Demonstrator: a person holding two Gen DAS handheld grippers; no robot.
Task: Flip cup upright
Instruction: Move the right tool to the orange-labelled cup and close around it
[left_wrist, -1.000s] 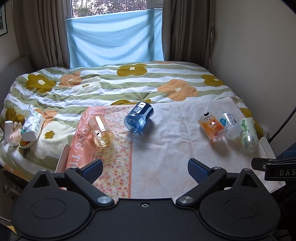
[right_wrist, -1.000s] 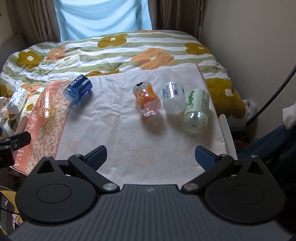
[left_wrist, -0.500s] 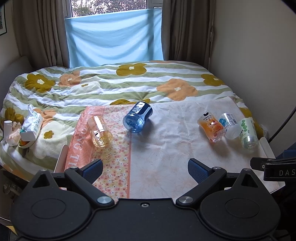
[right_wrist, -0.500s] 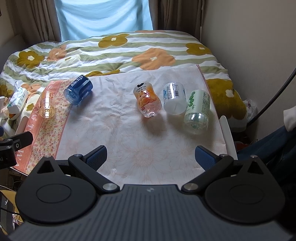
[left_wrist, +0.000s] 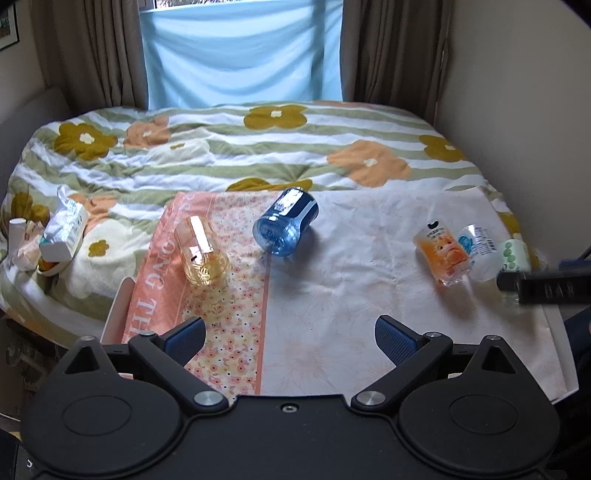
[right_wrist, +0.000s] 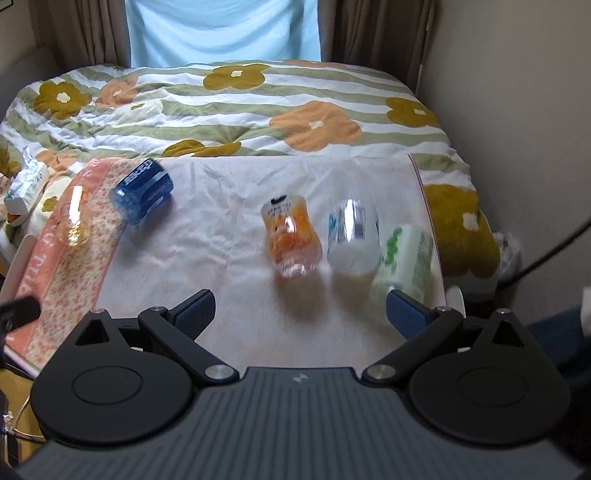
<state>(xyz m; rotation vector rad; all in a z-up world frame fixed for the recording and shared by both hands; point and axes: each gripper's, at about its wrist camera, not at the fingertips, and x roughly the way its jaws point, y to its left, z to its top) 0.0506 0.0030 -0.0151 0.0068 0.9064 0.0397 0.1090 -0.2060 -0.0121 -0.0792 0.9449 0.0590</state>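
On the pale floral cloth (right_wrist: 221, 258) spread over the flowered quilt (right_wrist: 240, 110), five cups are lying on their sides, none upright yet. To the left there's a clear amber plastic cup (left_wrist: 201, 251) and a translucent blue plastic cup (left_wrist: 286, 227); over on the right sit a clear cup with an orange print (right_wrist: 291, 236), a clear cup with a blue-and-white label (right_wrist: 354, 236) and a white cup with green dots (right_wrist: 404, 254), those three packed close side by side. Can't tell which one gets flipped first.

Both tools are empty. The left gripper (left_wrist: 289, 334) hangs back from the cups with its jaws spread wide, and the right gripper (right_wrist: 301, 308) is also spread wide, hovering near the right-hand trio, its right finger (right_wrist: 406, 310) just in front of the green-dotted cup.

My worries from here: that trio is so tightly bunched that going for one probably knocks a neighbour, and round cups on their sides roll easily. The bedding underneath looks soft and wrinkly, so a cup stood up there could tip right back over. Thin plastic might squish or squirt out if pinched hard. The right view is blurry too, so aim could be off.
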